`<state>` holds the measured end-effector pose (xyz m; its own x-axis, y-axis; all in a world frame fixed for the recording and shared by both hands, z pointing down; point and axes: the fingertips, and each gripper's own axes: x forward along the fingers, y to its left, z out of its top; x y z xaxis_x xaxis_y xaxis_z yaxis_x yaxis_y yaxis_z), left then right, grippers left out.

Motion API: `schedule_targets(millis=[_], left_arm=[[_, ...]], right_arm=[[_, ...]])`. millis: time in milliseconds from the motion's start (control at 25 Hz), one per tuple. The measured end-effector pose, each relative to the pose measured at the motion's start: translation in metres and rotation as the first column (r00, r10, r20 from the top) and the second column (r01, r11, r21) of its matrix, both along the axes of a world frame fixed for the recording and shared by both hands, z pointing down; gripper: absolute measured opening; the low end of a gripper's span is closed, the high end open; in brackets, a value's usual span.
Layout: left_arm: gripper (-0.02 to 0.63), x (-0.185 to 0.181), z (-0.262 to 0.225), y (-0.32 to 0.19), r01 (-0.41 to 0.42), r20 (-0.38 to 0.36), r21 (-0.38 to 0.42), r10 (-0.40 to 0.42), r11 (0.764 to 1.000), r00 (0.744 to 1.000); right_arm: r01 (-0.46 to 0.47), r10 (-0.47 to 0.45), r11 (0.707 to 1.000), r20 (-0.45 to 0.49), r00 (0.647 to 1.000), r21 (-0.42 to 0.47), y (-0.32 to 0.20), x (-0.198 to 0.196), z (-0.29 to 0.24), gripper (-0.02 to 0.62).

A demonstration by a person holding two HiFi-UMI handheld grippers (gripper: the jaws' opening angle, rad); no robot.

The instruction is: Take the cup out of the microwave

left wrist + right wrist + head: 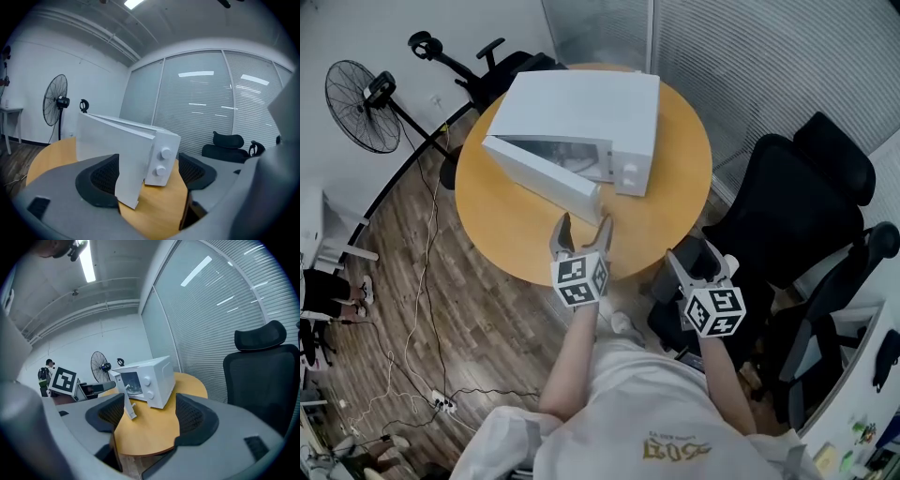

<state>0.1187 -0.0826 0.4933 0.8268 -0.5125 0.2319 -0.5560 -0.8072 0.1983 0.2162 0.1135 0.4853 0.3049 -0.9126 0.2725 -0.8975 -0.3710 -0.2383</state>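
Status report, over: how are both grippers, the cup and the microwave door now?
Left gripper open, by the free edge of the door. Right gripper open, empty, off the table. Microwave half open; cup not made out inside.

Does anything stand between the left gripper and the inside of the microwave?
Yes: the half-open door stands across the microwave mouth, right ahead of the open left gripper. The cup cannot be made out.
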Motion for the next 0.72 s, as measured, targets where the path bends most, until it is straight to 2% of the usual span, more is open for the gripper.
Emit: schedule_targets(millis=[280, 520, 720], left_arm=[[0.403, 0.026, 0.005, -0.034, 0.031, -0.003, 0.028, -0.031, 0.999, 1.000], [0.434, 0.036, -0.001, -0.055, 0.088, 0.007, 0.087, -0.089, 0.992, 0.996], [0.434, 0.038, -0.001, -0.065, 0.107, 0.014, 0.096, -0.109, 0.990, 0.994]], right_arm=[[-0.047, 0.047, 0.999, 0.000, 0.999, -0.026, -0.009, 0.027, 0.006, 0.334], [-0.061, 0.061, 0.997, 0.003, 0.998, -0.038, -0.019, 0.036, 0.009, 0.330], [-0.071, 0.071, 0.997, 0.010, 0.997, -0.044, -0.020, 0.037, 0.012, 0.325]])
